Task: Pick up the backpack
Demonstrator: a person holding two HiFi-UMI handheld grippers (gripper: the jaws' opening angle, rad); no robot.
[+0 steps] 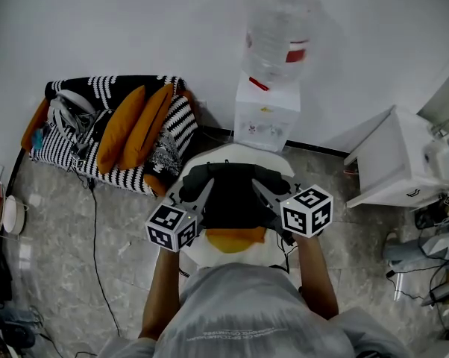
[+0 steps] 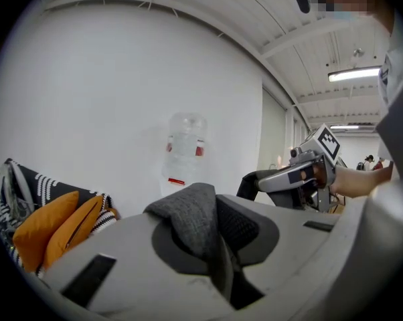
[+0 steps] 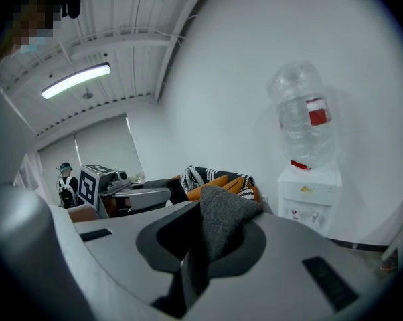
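Note:
In the head view the backpack (image 1: 226, 200), cream with a black back panel and an orange patch, hangs in front of me above the floor. My left gripper (image 1: 202, 189) and right gripper (image 1: 265, 190) each reach in from a side to a dark shoulder strap. A fold of grey strap fabric (image 2: 191, 219) is pinched in the shut left gripper (image 2: 218, 249), with the right gripper (image 2: 302, 176) beyond it. The right gripper (image 3: 196, 249) is shut on another fold of grey strap (image 3: 223, 223), and the left gripper (image 3: 124, 194) shows at its left.
A white water dispenser (image 1: 265, 114) with a clear bottle (image 1: 278, 32) stands against the wall behind the backpack. A striped seat with orange cushions (image 1: 131, 129) lies at the left, a white cabinet (image 1: 392, 159) at the right. A cable (image 1: 96, 237) runs over the floor.

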